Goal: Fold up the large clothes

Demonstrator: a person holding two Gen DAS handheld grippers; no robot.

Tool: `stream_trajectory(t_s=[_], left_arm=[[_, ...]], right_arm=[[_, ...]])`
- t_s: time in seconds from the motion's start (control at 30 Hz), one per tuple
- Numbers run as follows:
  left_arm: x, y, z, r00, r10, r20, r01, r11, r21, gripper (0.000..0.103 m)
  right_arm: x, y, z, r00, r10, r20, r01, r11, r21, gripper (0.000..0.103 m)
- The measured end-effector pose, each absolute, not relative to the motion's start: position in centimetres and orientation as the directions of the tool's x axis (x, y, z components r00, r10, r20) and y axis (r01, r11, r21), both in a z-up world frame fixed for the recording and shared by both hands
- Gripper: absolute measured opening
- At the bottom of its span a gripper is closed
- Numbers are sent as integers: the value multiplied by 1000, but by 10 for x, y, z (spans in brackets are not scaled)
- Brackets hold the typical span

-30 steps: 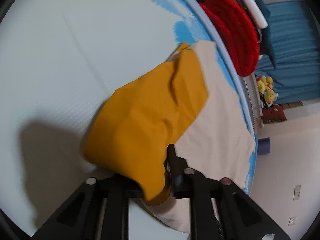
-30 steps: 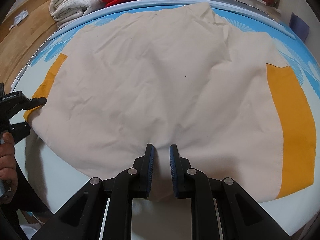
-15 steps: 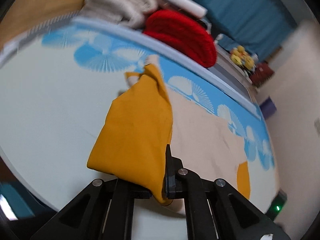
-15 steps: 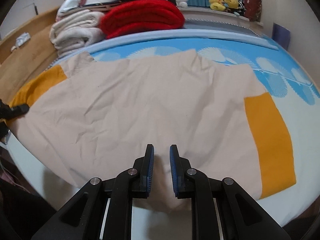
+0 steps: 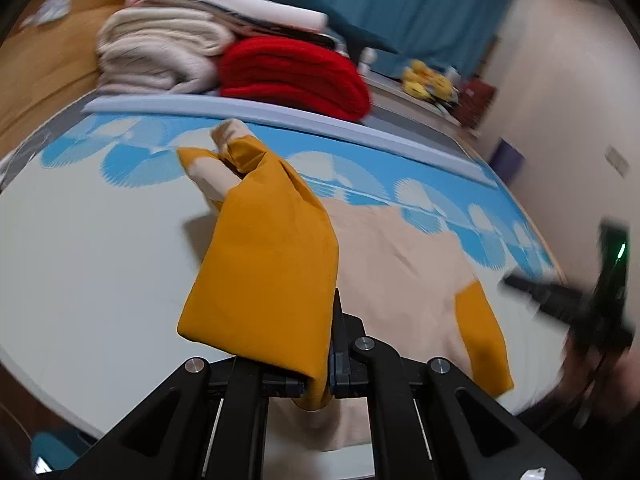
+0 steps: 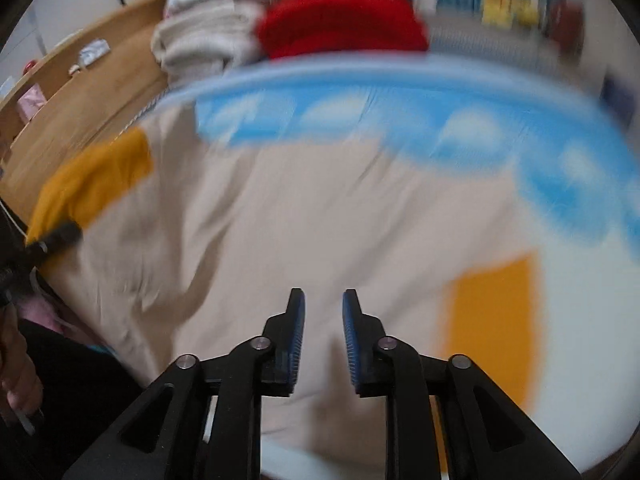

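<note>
A large beige shirt [image 6: 304, 208] with orange sleeves lies spread on the bed. My left gripper [image 5: 320, 376] is shut on the shirt's left orange sleeve [image 5: 264, 272] and holds it lifted off the bed; it also shows at the left edge of the right wrist view [image 6: 52, 236]. My right gripper [image 6: 323, 312] is open, jaws a little apart, hovering over the shirt's near hem with nothing between them. It shows blurred at the right of the left wrist view [image 5: 560, 296]. The other orange sleeve [image 6: 492, 328] lies flat at the right.
The bed sheet [image 5: 92, 248] is white with a blue fan pattern at the far side. Folded cream blankets [image 5: 160, 56] and a red blanket [image 5: 292, 72] are stacked behind the bed. A wooden headboard [image 6: 84, 116] is at the left.
My left gripper has kept hold of the orange sleeve and swung with it. My right gripper has lifted and tilted back from the hem; its view is blurred by motion.
</note>
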State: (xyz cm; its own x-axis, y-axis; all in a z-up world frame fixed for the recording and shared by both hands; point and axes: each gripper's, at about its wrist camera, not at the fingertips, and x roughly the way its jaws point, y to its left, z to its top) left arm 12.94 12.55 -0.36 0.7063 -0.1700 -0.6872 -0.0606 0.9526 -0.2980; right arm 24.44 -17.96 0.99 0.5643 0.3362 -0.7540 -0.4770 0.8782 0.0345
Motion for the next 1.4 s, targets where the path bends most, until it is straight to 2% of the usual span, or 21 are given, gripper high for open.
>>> stream_trajectory(t_s=[0.03, 0.07, 0.17, 0.3, 0.4, 0.53, 0.63, 0.73, 0.77, 0.8, 0.83, 0.97, 1.07, 1.13, 1.23, 1.3, 1.33, 1.4], left_arm=[[133, 116, -3, 705, -178, -687, -38, 957, -287, 5], [135, 105, -3, 703, -188, -686, -10, 962, -274, 5], [143, 68, -1, 699, -227, -678, 80, 967, -242, 5], [151, 21, 0, 681, -271, -681, 182, 963, -201, 4], [157, -14, 1, 659, -321, -680, 237, 947, -218, 3], [166, -81, -6, 614, -387, -688, 323, 918, -228, 3], [168, -142, -39, 518, -405, -753, 398, 894, -207, 4], [167, -175, -73, 409, -383, -828, 453, 873, -180, 10], [165, -181, -83, 359, -372, -856, 479, 860, -173, 19], [163, -181, -85, 318, -373, -872, 496, 849, -182, 26], [163, -178, -85, 291, -383, -877, 506, 839, -198, 38], [147, -144, -52, 217, -480, -850, 571, 769, -288, 45], [139, -102, -21, 223, -542, -810, 601, 731, -324, 48], [142, -72, -10, 299, -515, -804, 574, 770, -279, 50], [151, -32, -14, 439, -394, -807, 450, 874, -182, 50], [156, -3, -31, 480, -355, -802, 320, 922, -216, 50], [161, 4, -39, 462, -315, -829, 261, 942, -212, 48], [166, 9, -43, 475, -260, -840, 174, 964, -200, 48]], right_arm=[[243, -194, 19, 606, 304, -735, -471, 882, -23, 44], [243, -211, 25, 647, 263, -716, -458, 884, -89, 48], [247, -259, 15, 693, 128, -710, -372, 906, -200, 50], [248, -312, -14, 611, 81, -787, -251, 963, -96, 50], [240, -330, -7, 645, 90, -759, -229, 970, -80, 50], [235, -335, -11, 630, 86, -772, -239, 967, -88, 50], [234, -340, -9, 628, 101, -771, -237, 969, -66, 50], [236, -343, -11, 621, 110, -776, -240, 969, -55, 50], [237, -343, -12, 617, 115, -778, -241, 969, -48, 50], [237, -345, -12, 613, 124, -780, -243, 969, -37, 50], [238, -346, -13, 609, 134, -782, -245, 969, -26, 50], [242, -346, -15, 577, 207, -790, -270, 961, 54, 50], [247, -345, -21, 499, 331, -801, -285, 935, 209, 51], [250, -341, -29, 437, 406, -803, -291, 908, 301, 55], [254, -332, -43, 349, 466, -813, -292, 878, 378, 59], [256, -323, -58, 269, 507, -819, -280, 855, 437, 62], [257, -317, -69, 226, 512, -829, -264, 851, 454, 62], [259, -307, -87, 159, 491, -856, -241, 860, 449, 62]])
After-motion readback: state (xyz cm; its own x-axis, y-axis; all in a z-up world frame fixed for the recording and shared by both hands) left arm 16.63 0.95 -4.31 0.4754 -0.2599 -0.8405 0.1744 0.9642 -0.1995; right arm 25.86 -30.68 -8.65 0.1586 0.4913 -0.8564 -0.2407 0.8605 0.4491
